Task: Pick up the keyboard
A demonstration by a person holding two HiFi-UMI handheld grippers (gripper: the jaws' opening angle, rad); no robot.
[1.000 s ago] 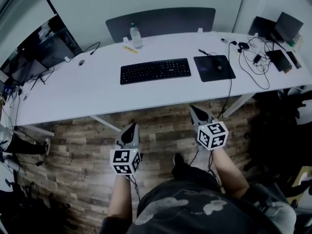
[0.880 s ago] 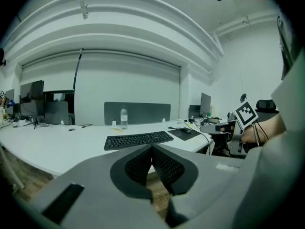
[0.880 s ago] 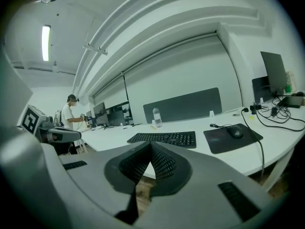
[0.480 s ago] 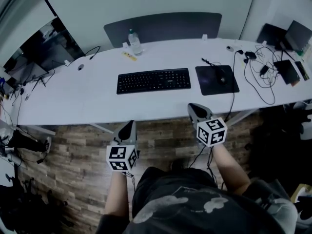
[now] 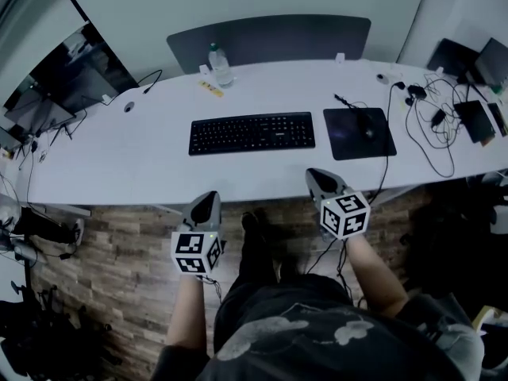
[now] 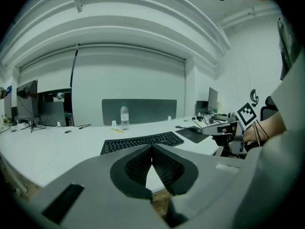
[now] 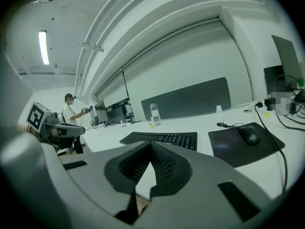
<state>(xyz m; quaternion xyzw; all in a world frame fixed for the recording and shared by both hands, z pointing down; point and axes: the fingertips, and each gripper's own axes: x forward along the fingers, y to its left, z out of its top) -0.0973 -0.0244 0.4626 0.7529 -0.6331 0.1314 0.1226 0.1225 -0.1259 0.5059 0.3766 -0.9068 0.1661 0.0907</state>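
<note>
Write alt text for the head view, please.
A black rectangular keyboard lies untouched on a long white desk, a dark square mouse mat to its right. Nearer the camera, the left tongs and right tongs are shut and empty, by the desk's near edge.

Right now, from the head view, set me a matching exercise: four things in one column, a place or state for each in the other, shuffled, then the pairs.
1 keyboard
2 bottle
3 mouse
4 left tool

A on the dark pad
B shut, holding nothing
C middle of the desk
D far edge, by the grey panel

Pairs: 1-C, 2-D, 3-A, 4-B
</note>
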